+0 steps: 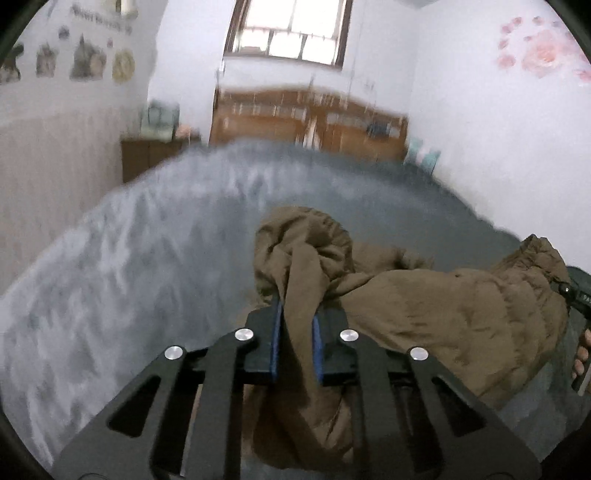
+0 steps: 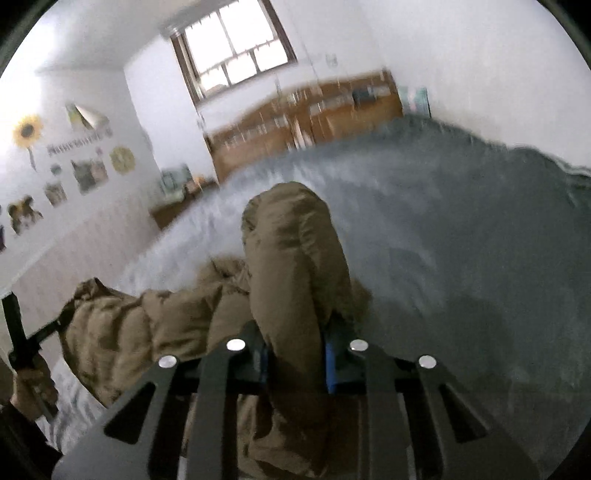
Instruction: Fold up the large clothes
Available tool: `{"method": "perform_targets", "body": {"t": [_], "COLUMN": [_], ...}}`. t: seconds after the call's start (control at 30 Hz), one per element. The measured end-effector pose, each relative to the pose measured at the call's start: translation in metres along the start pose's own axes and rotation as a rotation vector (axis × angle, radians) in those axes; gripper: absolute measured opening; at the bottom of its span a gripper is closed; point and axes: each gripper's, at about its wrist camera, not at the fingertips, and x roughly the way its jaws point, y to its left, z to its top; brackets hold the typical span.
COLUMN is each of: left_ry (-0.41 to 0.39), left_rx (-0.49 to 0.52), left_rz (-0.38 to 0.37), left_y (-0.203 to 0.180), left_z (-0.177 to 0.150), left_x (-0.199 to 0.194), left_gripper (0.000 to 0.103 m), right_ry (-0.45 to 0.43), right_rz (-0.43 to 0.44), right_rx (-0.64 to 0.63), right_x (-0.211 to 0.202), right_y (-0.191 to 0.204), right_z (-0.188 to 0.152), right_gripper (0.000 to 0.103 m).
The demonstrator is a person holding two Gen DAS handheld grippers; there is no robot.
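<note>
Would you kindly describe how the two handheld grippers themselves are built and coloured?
Both the left gripper and the right gripper look alike: matte black slotted linkage bars, four round silver pivot caps each, and black jaws lined with blue pads.

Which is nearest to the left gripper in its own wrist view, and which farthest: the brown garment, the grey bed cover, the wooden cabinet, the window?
1. brown garment, clamped in the left gripper
2. grey bed cover, underneath
3. wooden cabinet, behind the bed
4. window, above the cabinet

Your right gripper (image 2: 295,332) clamps a fold of the puffy olive-brown jacket (image 2: 147,328), which trails toward eight o'clock over the grey bedspread (image 2: 461,240).
</note>
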Motion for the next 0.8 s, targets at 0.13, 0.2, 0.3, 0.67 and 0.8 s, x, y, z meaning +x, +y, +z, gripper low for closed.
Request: {"method": "perform_targets", "body": {"t": [0.13, 0.2, 0.3, 0.67, 0.8], "left_ry": [-0.136, -0.167, -0.183, -0.303, -0.377], "left_rx": [-0.011, -0.036, -0.053, -0.129, -0.151], "left_rz": [0.007, -0.001, -0.01, 0.029, 0.041], "left_y": [0.002, 0.003, 0.003, 0.024, 0.027], "left_z": [0.011, 0.014, 0.013, -0.003, -0.001], "left_x": [-0.028, -0.035, -0.047, -0.138, -0.169], "left_gripper": [0.011, 0.011, 0.011, 0.005, 0.0], "right_ry": [-0.118, -0.159, -0.174, -0.297, -0.335], "right_rz": [0.009, 0.04, 0.036, 0.021, 0.035], "right_rx": [-0.019, 0.013, 0.033, -0.046, -0.048], "right_x": [-0.026, -0.036, -0.046, -0.121, -0.139], "right_y": [0.011, 0.01, 0.011, 0.063, 0.068], "right_z": [0.01, 0.012, 0.011, -0.005, -0.002], "right_gripper": [0.021, 0.021, 0.021, 0.021, 0.021]}}
